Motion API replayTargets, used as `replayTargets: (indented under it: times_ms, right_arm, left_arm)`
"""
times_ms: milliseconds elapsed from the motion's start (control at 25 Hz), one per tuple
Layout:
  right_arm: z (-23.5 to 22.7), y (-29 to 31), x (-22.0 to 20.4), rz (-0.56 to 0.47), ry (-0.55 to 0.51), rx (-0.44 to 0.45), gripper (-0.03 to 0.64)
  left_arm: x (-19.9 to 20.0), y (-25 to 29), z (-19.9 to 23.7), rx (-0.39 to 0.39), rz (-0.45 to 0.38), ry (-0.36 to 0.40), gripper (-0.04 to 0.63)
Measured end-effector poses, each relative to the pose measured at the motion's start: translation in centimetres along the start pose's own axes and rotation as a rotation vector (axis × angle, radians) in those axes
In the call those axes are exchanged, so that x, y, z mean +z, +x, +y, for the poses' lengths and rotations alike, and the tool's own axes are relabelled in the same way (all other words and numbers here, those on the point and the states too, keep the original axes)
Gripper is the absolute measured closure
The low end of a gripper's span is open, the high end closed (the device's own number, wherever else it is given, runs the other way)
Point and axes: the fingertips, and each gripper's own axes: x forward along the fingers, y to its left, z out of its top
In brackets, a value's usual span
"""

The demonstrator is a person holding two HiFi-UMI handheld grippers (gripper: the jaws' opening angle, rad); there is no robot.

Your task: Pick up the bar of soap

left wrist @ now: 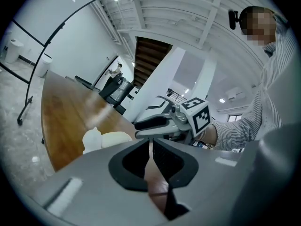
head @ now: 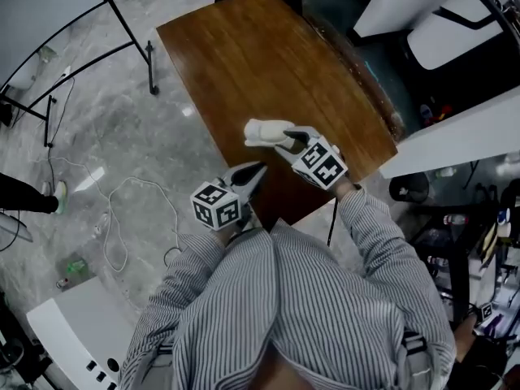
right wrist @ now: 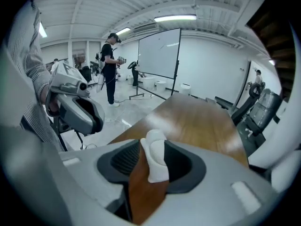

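The bar of soap (head: 266, 132) is a white, lumpy piece near the front edge of the brown wooden table (head: 268, 63). My right gripper (head: 286, 139) reaches it from the right. In the right gripper view the soap (right wrist: 156, 161) sits between the jaws against the right-hand pad (right wrist: 183, 161). A strip of bare wood shows between it and the left-hand pad (right wrist: 124, 159), so this gripper is open around it. My left gripper (head: 258, 169) hangs just off the table's front edge, shut and empty (left wrist: 151, 144). From there the soap (left wrist: 106, 140) appears resting on the wood.
A black stand leg (head: 122, 23) and loose cables (head: 122, 210) are on the marble floor to the left. White furniture (head: 455, 128) stands close along the table's right side. A person (right wrist: 109, 65) and a whiteboard (right wrist: 160, 53) are far off across the room.
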Motion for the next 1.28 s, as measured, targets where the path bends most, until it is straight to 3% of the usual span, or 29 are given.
replayTargets:
  times_ms: [200, 440, 560, 760, 1080, 1280]
  right_arm:
    - [-1.4, 3.3, -0.2, 0.184, -0.179, 0.087, 0.383]
    - [-1.9, 6.2, -1.2, 0.396, -0.327, 0.189, 0.360]
    - [-2.6, 6.9, -2.0, 0.491, -0.334, 0.201, 0.360]
    - [-2.8, 8.2, -2.5, 0.563, -0.334, 0.229, 0.360]
    - [-1.6, 9.2, -2.8, 0.617, -0.280, 0.319, 0.356]
    - [-1.6, 9.4, -2.9, 0.651, -0.272, 0.322, 0.354]
  left_arm:
    - [0.4, 0.6, 0.3, -0.002, -0.005, 0.008, 0.565]
    - [1.0, 0.6, 0.5, -0.011, -0.026, -0.001, 0.565]
    - [1.0, 0.6, 0.7, -0.010, -0.029, -0.007, 0.565]
    - [1.1, 0.4, 1.1, -0.003, -0.034, -0.012, 0.565]
    - [0.8, 0.2, 1.4, -0.004, -0.030, -0.015, 0.565]
    - [1.0, 0.3, 1.3, -0.012, -0.033, -0.013, 0.565]
